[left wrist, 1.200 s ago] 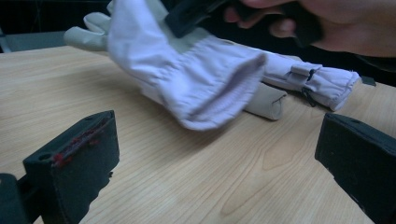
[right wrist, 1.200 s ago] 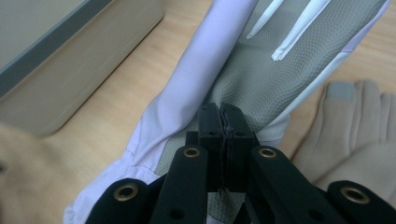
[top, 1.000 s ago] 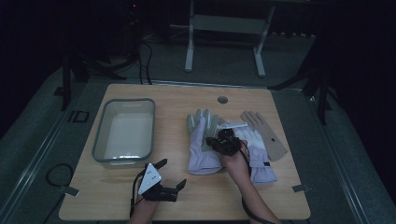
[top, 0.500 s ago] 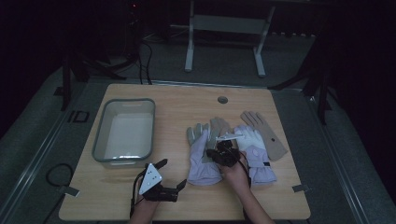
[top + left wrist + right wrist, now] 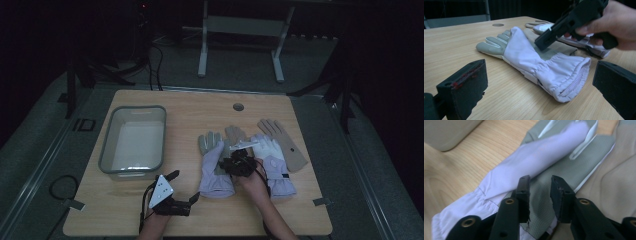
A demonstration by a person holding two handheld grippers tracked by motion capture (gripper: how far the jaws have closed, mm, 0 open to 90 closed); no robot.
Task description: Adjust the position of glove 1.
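Tub (image 5: 133, 142) on counter (image 5: 190, 110), left side. Three gloves right of it: near glove (image 5: 216, 165), middle glove (image 5: 272, 162) just beside, far glove (image 5: 282, 142) rightmost. Right hand-held gripper (image 5: 239, 159) over the near glove; left hand-held gripper (image 5: 182, 187) before the tub.

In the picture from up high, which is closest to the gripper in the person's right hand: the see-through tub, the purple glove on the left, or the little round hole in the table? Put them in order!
From the right gripper:
1. Purple glove, right under it on its left side.
2. Round hole, straight beyond it toward the table's far edge.
3. See-through tub, off to the left side of the table.
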